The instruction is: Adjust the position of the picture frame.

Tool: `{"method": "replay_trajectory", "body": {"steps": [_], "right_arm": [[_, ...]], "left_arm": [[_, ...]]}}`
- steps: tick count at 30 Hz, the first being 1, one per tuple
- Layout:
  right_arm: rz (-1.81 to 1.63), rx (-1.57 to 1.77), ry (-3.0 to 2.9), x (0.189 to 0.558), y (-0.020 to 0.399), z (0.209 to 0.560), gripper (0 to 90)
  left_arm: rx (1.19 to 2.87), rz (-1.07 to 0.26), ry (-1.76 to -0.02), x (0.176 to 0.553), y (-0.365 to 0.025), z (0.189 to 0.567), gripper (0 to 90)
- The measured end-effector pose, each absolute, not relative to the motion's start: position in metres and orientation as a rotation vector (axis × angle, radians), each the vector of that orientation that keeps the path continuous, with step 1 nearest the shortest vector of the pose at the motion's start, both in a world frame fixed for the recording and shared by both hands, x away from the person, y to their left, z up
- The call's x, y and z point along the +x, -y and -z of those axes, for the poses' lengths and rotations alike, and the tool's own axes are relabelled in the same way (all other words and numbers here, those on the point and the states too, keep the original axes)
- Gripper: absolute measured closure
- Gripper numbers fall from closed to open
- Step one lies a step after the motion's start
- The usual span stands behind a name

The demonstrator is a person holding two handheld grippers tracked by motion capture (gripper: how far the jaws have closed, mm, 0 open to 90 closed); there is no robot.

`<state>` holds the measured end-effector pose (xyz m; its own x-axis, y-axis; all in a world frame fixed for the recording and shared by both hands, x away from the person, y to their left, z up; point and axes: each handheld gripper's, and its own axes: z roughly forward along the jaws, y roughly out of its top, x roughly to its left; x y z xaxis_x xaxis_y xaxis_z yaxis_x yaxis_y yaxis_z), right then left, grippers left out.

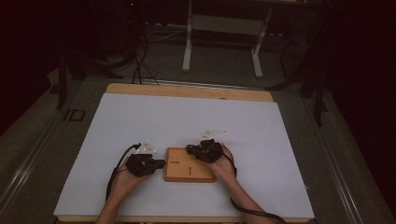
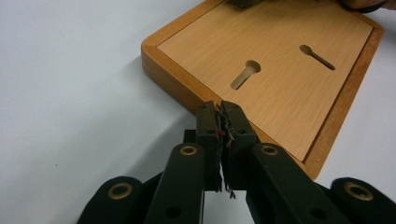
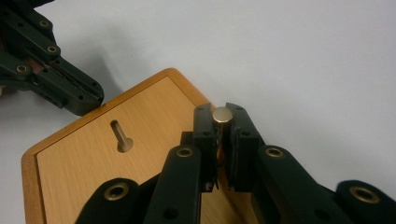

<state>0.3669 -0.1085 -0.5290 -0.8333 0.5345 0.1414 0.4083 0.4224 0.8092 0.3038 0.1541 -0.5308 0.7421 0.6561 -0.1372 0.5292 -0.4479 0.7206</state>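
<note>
Wooden board lies flat on the white sheet covering the tabletop, near the front edge, roughly centred between the two side edges. Raised rim around a lighter inset panel; two keyhole slots cut into the panel. Right gripper sits over the board's far right corner, jaws clamped on a small metal peg — round pale end face visible between the pads, shaft running down between them. In the high view the right gripper overlaps the board's far right corner, hand behind it at the board's right edge. Left gripper is at the board's left edge, jaws together with nothing between them, only frayed pad material showing in the narrow gap. Tips sit just at the rim; cannot tell whether they touch it. In the high view the left gripper points right at the board's left side, hand toward the front edge. Grippers are apart from each other, board between them.
</note>
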Motion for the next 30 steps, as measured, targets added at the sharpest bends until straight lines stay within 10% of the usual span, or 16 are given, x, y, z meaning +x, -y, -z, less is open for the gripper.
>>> {"method": "replay_trajectory", "body": {"steps": [30], "right_arm": [[-1.328, 0.822, -2.48, 0.34, 0.15, 0.521, 57.5]], "left_arm": [[2.101, -0.288, -0.943, 0.309, -0.157, 0.531, 76.9]]}}
